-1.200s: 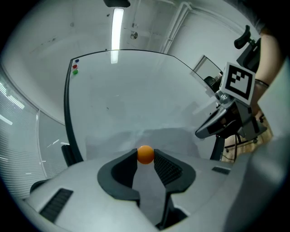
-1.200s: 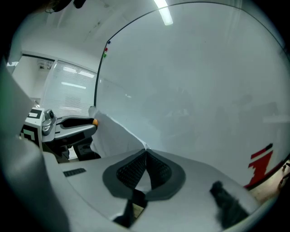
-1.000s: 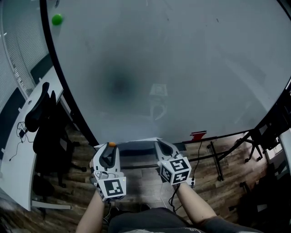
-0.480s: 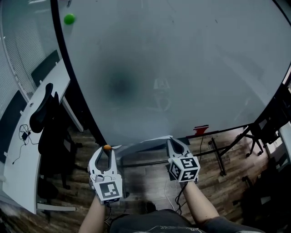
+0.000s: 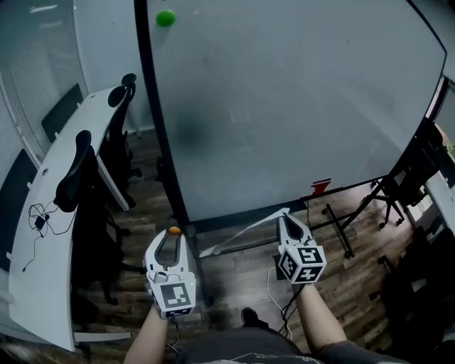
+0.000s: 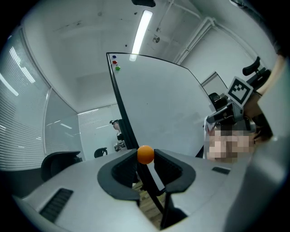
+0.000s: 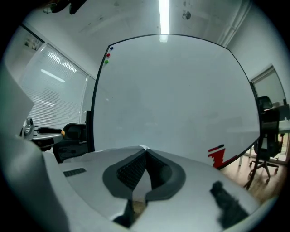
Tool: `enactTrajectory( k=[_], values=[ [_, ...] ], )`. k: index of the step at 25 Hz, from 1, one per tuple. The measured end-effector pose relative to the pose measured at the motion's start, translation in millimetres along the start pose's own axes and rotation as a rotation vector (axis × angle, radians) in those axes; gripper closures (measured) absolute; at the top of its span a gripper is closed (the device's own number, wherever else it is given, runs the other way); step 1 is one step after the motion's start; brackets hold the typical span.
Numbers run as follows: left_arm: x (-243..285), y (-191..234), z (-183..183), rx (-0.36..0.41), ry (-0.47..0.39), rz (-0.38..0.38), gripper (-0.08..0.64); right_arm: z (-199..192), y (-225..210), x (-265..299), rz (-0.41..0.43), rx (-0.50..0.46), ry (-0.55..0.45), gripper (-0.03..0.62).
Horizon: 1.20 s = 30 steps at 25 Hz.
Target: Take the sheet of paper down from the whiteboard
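Whiteboard is bare except a green magnet at upper left. Sheet of paper is off the board at lower centre, seen edge-on, one end pinched in the closed right gripper. Left gripper clamps an orange magnet at its tips, clear of the sheet. Risk: with a one-ended hold, a swing could slip or tear the sheet. A second ago the left gripper was at the sheet's other end.

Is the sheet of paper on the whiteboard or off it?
Off. The sheet of paper hangs clear of the whiteboard, pinched in the right gripper.
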<state>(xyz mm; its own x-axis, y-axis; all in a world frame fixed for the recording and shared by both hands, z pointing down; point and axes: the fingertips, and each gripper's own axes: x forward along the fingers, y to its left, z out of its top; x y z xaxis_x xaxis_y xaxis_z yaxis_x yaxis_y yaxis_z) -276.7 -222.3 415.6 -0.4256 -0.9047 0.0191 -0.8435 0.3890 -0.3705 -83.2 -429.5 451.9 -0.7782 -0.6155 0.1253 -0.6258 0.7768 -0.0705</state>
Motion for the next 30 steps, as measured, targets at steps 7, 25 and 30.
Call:
enactTrajectory(
  k=[7, 25, 30],
  values=[
    [-42.1, 24.7, -13.4, -0.032, -0.038, -0.077, 0.437, -4.2, 52.6, -43.9, -0.067, -0.025, -0.005, 0.571],
    [-132.3, 42.0, -35.0, -0.078, -0.073, -0.23, 0.436, -25.8, 152.2, -141.1, -0.15, -0.037, 0.03, 0.571],
    [-151.6, 30.5, -26.0, -0.084, -0.09, -0.229, 0.436, -28.6, 155.0, -159.4, -0.135, -0.04, 0.021, 0.571]
  ],
)
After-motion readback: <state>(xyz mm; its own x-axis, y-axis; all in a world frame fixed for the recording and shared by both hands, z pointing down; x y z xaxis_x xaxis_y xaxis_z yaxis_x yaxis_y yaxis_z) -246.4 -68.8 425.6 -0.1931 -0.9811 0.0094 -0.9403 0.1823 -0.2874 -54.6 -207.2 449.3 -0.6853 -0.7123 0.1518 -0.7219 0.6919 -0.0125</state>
